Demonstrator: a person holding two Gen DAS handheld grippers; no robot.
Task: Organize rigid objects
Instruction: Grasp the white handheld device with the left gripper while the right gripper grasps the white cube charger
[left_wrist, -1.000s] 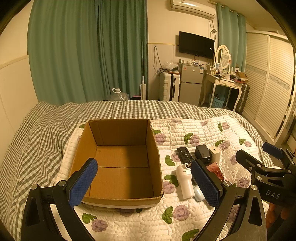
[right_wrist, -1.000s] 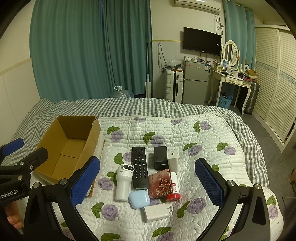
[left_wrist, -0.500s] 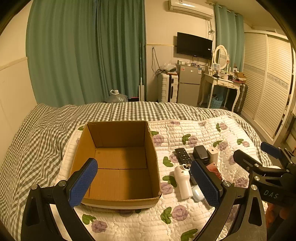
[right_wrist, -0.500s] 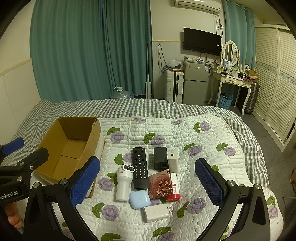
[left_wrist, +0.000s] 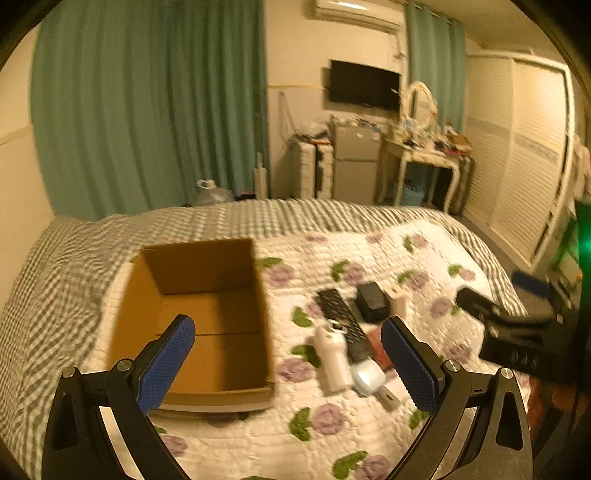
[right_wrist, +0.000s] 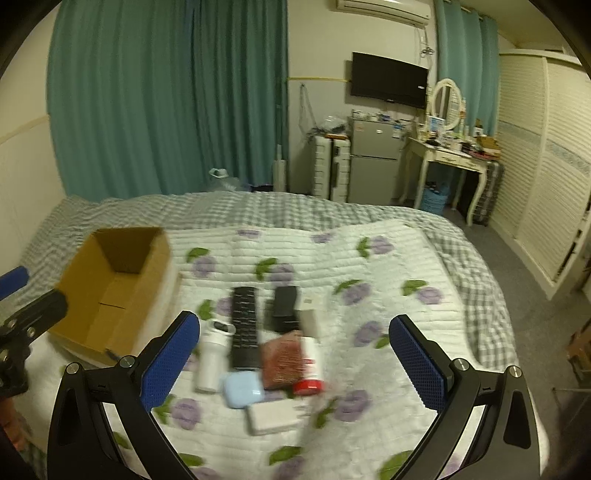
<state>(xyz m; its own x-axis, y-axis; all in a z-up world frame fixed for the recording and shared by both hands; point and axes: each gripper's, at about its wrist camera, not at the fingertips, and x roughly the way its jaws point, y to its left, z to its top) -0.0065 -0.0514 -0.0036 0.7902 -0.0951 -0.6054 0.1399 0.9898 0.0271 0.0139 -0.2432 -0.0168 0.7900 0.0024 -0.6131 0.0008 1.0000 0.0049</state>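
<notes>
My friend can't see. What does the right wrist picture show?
The open right gripper hangs over a flowery quilt with a blurry pile of small things: a black remote, a white bottle and a light blue case. An empty cardboard box sits to the left.

Faint "DAS" on right tongs body; nothing else legible.

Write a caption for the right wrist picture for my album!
Open blue-padded right tongs hover over a black remote control beside an empty brown cardboard box.
</notes>
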